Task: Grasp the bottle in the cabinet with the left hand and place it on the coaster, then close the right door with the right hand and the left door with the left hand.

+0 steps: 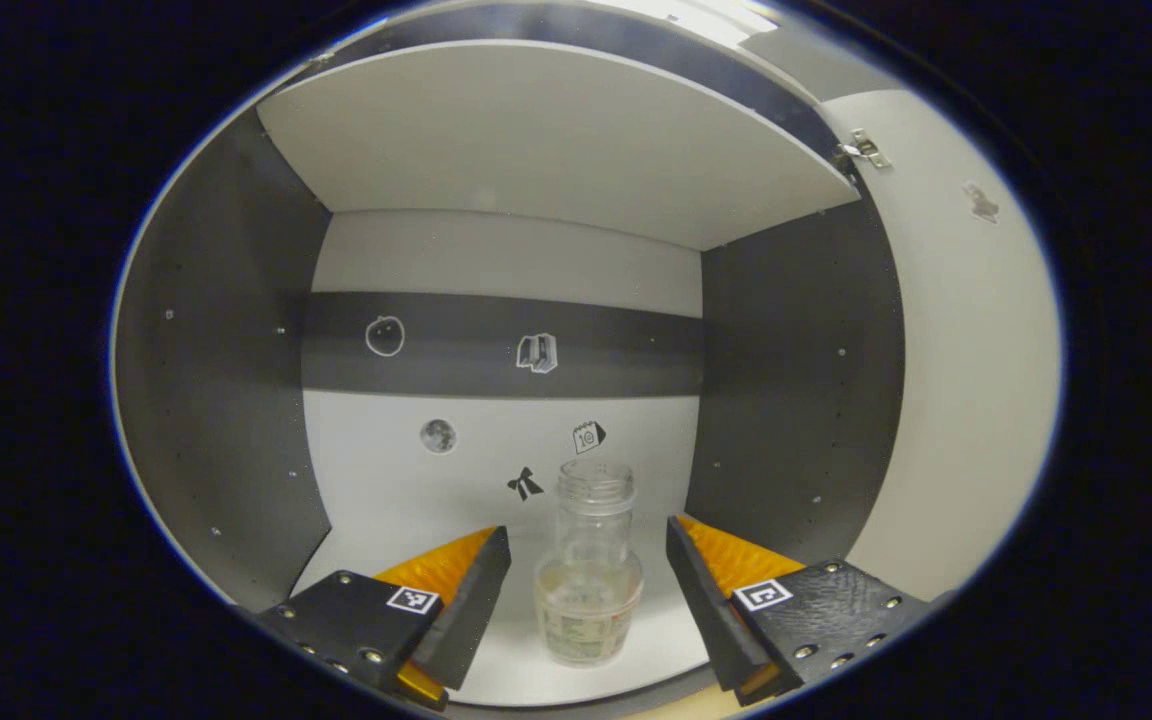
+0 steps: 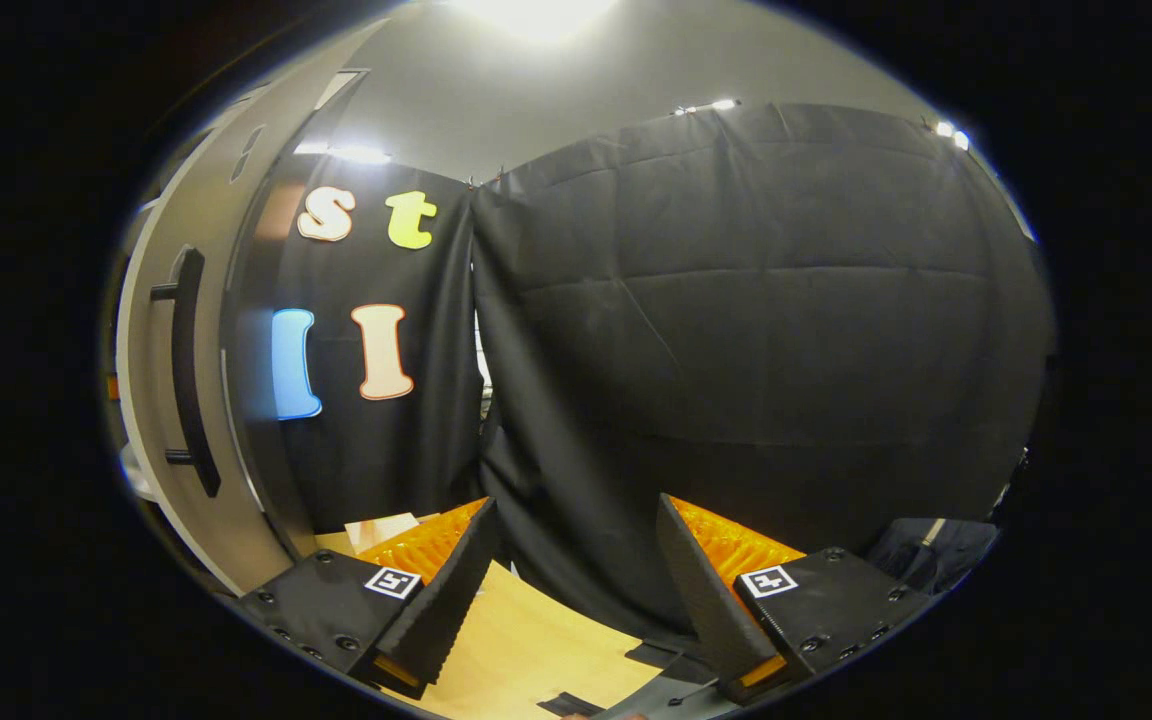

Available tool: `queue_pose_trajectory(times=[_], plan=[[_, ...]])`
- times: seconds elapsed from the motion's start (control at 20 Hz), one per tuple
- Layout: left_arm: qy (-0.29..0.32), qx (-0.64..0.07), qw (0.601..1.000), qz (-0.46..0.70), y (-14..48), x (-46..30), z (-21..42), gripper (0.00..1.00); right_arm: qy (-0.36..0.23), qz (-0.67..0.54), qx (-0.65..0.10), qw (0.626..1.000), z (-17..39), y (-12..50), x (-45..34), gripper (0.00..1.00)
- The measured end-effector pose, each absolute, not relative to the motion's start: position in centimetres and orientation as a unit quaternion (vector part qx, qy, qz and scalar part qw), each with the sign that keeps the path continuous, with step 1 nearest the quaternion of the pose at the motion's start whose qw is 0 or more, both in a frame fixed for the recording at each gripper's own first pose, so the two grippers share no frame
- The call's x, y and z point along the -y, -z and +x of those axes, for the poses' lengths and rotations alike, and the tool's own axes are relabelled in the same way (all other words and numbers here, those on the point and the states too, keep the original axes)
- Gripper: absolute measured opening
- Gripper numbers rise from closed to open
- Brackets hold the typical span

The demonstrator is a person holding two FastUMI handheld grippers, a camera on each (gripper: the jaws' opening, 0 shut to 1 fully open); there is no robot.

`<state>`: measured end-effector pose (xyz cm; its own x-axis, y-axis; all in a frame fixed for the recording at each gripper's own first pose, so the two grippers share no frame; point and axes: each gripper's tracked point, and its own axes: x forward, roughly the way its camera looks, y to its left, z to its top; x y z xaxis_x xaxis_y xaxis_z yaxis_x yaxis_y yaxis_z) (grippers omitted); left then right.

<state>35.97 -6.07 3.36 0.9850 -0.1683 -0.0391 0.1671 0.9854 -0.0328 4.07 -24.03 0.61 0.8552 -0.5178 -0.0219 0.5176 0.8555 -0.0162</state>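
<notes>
Two grippers: both with fingers apart.
Left gripper [image 1: 588, 560]: straddles clear glass bottle [image 1: 588, 580], not touching, lower centre, standing inside grey cabinet [image 1: 216, 400].
Right gripper [image 2: 576, 560]: holds nothing, above wooden table [image 2: 526, 650]; grey door with black handle [image 2: 186, 370] at left.

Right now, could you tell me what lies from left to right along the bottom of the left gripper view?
Left finger → bottle → right finger → open cabinet door.

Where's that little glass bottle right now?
In the left gripper view, the bottle stands upright on the cabinet's floor, near its back wall, between the open fingers of the left gripper, which do not touch it.
</notes>
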Motion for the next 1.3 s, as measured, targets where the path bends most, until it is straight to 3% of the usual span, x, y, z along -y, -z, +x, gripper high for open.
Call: queue_pose_trajectory(times=[0.15,0.2,0.3,0.5,0.55,0.6,0.65,0.95,1.0,1.05,1.3], plan=[[0.074,-0.015,0.997,0.008,-3.5,5.8,37.1,0.73,0.283,-0.001,-0.014,0.959,4.0,-0.6,25.0,0.97],[0.073,-0.012,0.997,0.012,-3.7,5.9,37.5,0.6,0.287,0.001,-0.014,0.958,4.0,-0.4,25.2,0.97],[0.075,-0.011,0.997,0.011,-3.5,6.1,38.2,0.6,0.29,0.003,-0.015,0.957,4.2,-0.3,25.3,0.97],[0.072,-0.02,0.997,0.0,-3.5,6.2,38.5,0.5,0.289,-0.002,-0.016,0.957,4.1,-0.2,25.5,0.97],[0.072,-0.021,0.997,0.002,-3.3,6.2,38.6,0.31,0.288,-0.003,-0.016,0.958,4.2,-0.2,25.5,0.97],[0.074,-0.022,0.997,0.0,-3.3,6.4,38.5,0.48,0.287,-0.002,-0.017,0.958,4.3,-0.1,25.4,0.97],[0.079,-0.022,0.997,0.002,-3.3,6.6,38.3,0.36,0.285,0.0,-0.017,0.958,4.4,-0.2,25.3,0.97],[0.09,0.007,0.996,0.002,-5.5,6.2,36.3,0.36,0.266,0.0,-0.017,0.964,6.5,-0.7,24.6,0.97],[0.092,0.014,0.996,0.007,-6.3,6.0,35.6,0.44,0.262,0.0,-0.017,0.965,7.6,-0.6,24.1,0.97],[0.095,0.019,0.995,0.012,-6.8,6.0,35.0,0.44,0.257,0.002,-0.018,0.966,8.1,-0.6,23.8,0.97],[0.115,0.034,0.993,0.011,-9.4,6.1,30.5,0.27,0.222,0.023,-0.011,0.975,7.8,-0.8,22.0,1.0]])
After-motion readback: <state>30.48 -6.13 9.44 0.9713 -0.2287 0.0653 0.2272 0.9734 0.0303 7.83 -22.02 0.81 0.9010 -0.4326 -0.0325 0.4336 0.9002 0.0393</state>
